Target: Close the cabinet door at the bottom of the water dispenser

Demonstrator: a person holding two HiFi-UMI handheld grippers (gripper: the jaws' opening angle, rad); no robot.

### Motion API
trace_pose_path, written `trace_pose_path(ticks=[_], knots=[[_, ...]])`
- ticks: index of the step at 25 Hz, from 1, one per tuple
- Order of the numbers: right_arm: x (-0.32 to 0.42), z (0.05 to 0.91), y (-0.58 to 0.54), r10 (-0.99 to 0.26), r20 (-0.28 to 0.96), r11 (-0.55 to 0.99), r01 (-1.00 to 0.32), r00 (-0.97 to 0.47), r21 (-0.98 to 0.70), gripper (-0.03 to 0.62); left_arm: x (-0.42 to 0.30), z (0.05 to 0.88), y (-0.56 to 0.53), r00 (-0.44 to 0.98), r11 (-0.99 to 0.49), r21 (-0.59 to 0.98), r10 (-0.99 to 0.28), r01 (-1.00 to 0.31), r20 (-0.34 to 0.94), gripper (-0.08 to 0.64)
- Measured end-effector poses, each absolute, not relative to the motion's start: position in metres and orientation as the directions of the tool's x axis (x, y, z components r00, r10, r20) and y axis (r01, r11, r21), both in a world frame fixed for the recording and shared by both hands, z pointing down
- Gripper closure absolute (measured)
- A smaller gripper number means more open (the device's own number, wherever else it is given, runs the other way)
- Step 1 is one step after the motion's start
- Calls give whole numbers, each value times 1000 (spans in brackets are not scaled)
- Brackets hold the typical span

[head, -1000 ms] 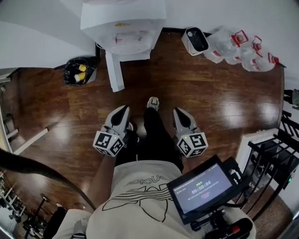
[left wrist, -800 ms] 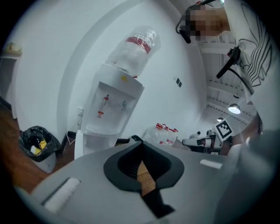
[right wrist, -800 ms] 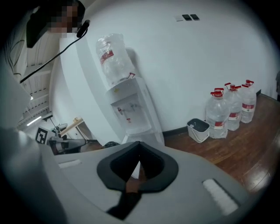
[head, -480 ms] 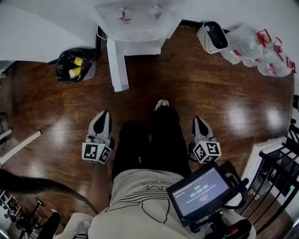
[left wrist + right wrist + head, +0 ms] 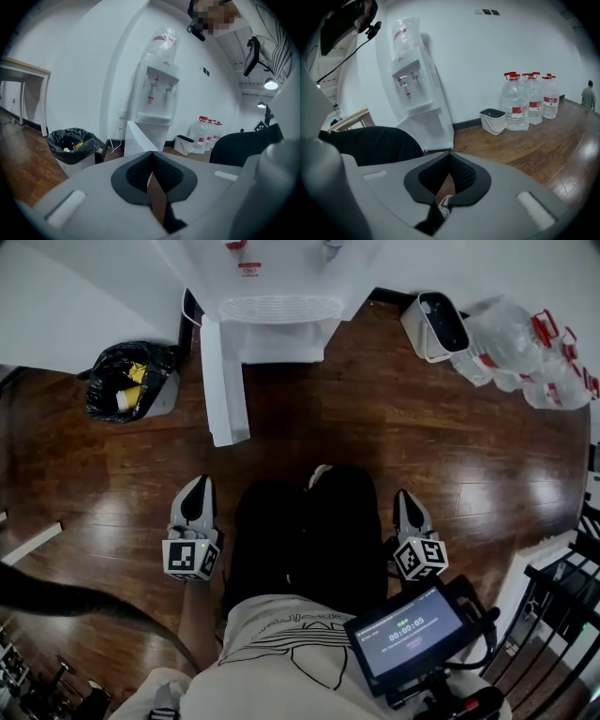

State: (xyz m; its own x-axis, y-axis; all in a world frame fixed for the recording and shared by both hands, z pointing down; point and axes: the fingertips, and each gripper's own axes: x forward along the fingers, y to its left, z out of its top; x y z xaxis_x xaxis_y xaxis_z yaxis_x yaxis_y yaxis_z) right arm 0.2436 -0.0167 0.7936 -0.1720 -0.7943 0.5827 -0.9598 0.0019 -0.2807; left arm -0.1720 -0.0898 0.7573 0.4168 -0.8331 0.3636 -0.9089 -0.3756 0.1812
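The white water dispenser (image 5: 281, 292) stands against the wall at the top of the head view. Its bottom cabinet door (image 5: 223, 381) is swung wide open and sticks out over the wood floor toward me. My left gripper (image 5: 196, 484) is low beside the left knee, jaws shut and empty, well short of the door. My right gripper (image 5: 406, 495) is by the right knee, also shut and empty. In the left gripper view the open door (image 5: 137, 138) and dispenser (image 5: 157, 93) lie ahead of the shut left gripper (image 5: 151, 155). The right gripper view shows the dispenser (image 5: 416, 93) at its left, beyond the right gripper (image 5: 450, 154).
A bin lined with a black bag (image 5: 127, 381) sits left of the dispenser. A white bucket (image 5: 439, 324) and several water bottles (image 5: 525, 357) stand to its right. My legs in black trousers (image 5: 300, 531) are between the grippers. A screen (image 5: 412, 634) and black railing (image 5: 562, 606) are at lower right.
Both grippers have dropped lower and spread apart to either side of the knees. The dispenser and its open door have come closer in the head view.
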Motion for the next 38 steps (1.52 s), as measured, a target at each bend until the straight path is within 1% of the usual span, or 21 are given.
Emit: trace_pose_path(ticks=[4, 9, 11, 14, 20, 23, 24, 25, 26, 27, 28, 29, 31, 32, 34, 35, 36, 37, 38], knots=[[261, 829, -23, -811, 569, -23, -963, -138, -267, 591, -161, 781, -108, 425, -397, 153, -843, -905, 329, 540], [286, 862, -37, -842, 533, -67, -966, -79, -250, 591, -168, 814, -145, 379, -353, 137, -878, -925, 293, 542], [295, 874, -32, -844, 533, -100, -964, -49, -247, 591, -166, 826, -153, 375, -357, 116, -880, -927, 290, 546], [309, 892, -17, -831, 556, -155, -957, -8, -246, 591, -147, 829, -162, 417, -402, 111, -865, -909, 279, 546], [325, 918, 4, -805, 592, -230, -939, 36, -256, 591, -58, 831, -184, 620, -600, 157, -765, -785, 176, 545], [332, 914, 10, -798, 600, -246, -939, 54, -242, 591, 2, 832, -218, 658, -634, 214, -750, -743, 64, 541], [334, 909, 12, -796, 602, -262, -934, 67, -243, 591, 27, 827, -237, 664, -644, 234, -747, -729, 14, 557], [339, 903, 15, -795, 601, -282, -929, 85, -241, 591, 51, 820, -255, 662, -647, 260, -748, -717, -33, 555], [345, 896, 20, -794, 598, -303, -924, 108, -235, 591, 70, 814, -265, 656, -644, 284, -752, -711, -63, 555], [352, 890, 25, -793, 595, -323, -919, 131, -228, 591, 84, 814, -267, 658, -645, 293, -750, -706, -64, 554], [359, 885, 28, -793, 590, -339, -914, 150, -222, 591, 96, 821, -263, 677, -658, 280, -735, -699, -37, 546], [364, 882, 28, -794, 586, -348, -912, 162, -219, 591, 105, 834, -257, 703, -678, 255, -711, -689, 7, 509], [368, 883, 20, -796, 584, -333, -920, 157, -208, 591, 112, 859, -250, 728, -693, 243, -679, -679, 97, 370], [366, 885, 14, -797, 587, -314, -928, 143, -200, 591, 108, 866, -250, 723, -683, 254, -680, -685, 122, 353], [357, 888, 0, -804, 586, -263, -944, 100, -199, 591, 94, 870, -253, 698, -659, 247, -704, -710, 131, 353], [352, 890, -7, -813, 578, -233, -950, 72, -210, 591, 84, 868, -256, 684, -649, 232, -719, -724, 123, 358], [346, 892, -15, -823, 566, -203, -952, 40, -229, 591, 73, 865, -258, 672, -641, 221, -732, -735, 112, 388], [343, 894, -21, -835, 550, -175, -952, 8, -252, 591, 61, 861, -260, 665, -636, 219, -740, -740, 100, 505], [340, 896, -26, -845, 535, -153, -950, -17, -271, 591, 51, 858, -260, 659, -630, 224, -746, -744, 91, 544]])
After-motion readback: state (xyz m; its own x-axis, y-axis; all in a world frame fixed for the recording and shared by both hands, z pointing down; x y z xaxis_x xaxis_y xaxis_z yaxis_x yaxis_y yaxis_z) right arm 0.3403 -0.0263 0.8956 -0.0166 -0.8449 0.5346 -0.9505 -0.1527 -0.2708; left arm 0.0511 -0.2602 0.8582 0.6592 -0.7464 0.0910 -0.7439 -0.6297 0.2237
